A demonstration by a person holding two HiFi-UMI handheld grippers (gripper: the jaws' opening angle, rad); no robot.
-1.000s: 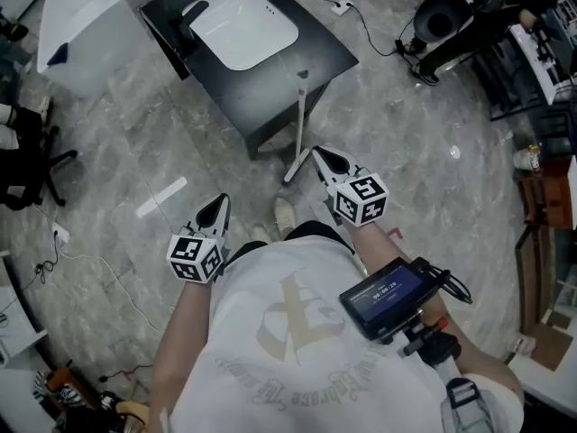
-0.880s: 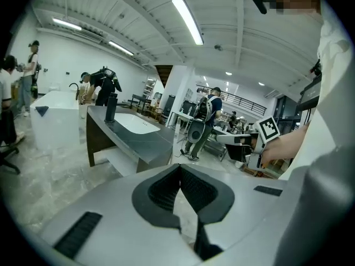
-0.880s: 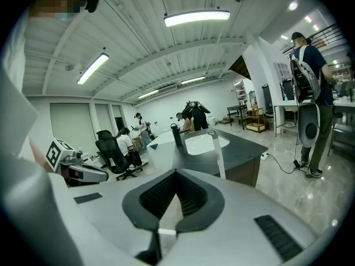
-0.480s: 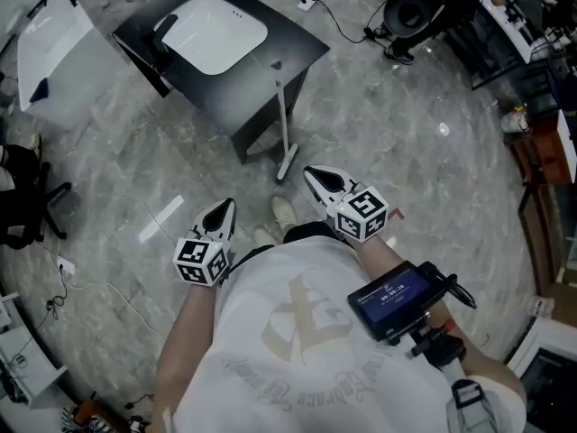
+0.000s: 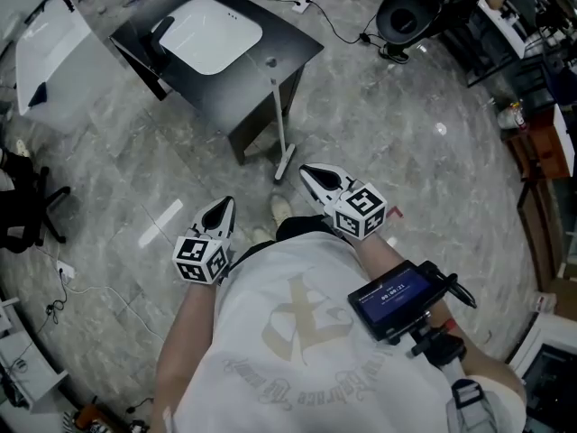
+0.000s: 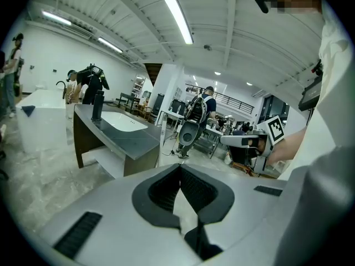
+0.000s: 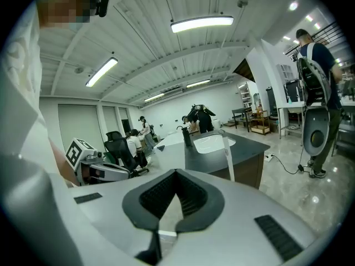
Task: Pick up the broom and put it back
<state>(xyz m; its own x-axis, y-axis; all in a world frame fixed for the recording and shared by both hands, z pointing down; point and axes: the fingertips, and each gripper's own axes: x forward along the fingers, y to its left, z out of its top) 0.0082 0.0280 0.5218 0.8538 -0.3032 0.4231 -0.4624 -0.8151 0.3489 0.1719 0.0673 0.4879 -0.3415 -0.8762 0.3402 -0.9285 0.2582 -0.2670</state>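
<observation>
The broom [image 5: 280, 120] has a thin white handle. It leans upright against the corner of a dark sink table [image 5: 270, 70], with its head on the floor. It shows as a white pole [image 6: 161, 143] in the left gripper view and as a white pole [image 7: 228, 158] in the right gripper view. My right gripper [image 5: 306, 171] hovers just right of the broom's head, shut and empty, and its jaws [image 7: 176, 173] meet at the tips. My left gripper [image 5: 224, 207] is lower left, farther from the broom, and its jaws [image 6: 180, 168] are also shut on nothing.
A white basin [image 5: 212, 34] sits in the table top. A white tub [image 5: 50, 43] stands at the far left, an office chair [image 5: 27, 206] at the left edge. Cables [image 5: 338, 27] and dark equipment [image 5: 410, 12] lie at the top right. A white strip [image 5: 160, 222] lies on the floor.
The head view has swung, so table and broom sit further left in the picture. My right gripper has shifted a little relative to the broom's head. Both grippers stayed shut.
</observation>
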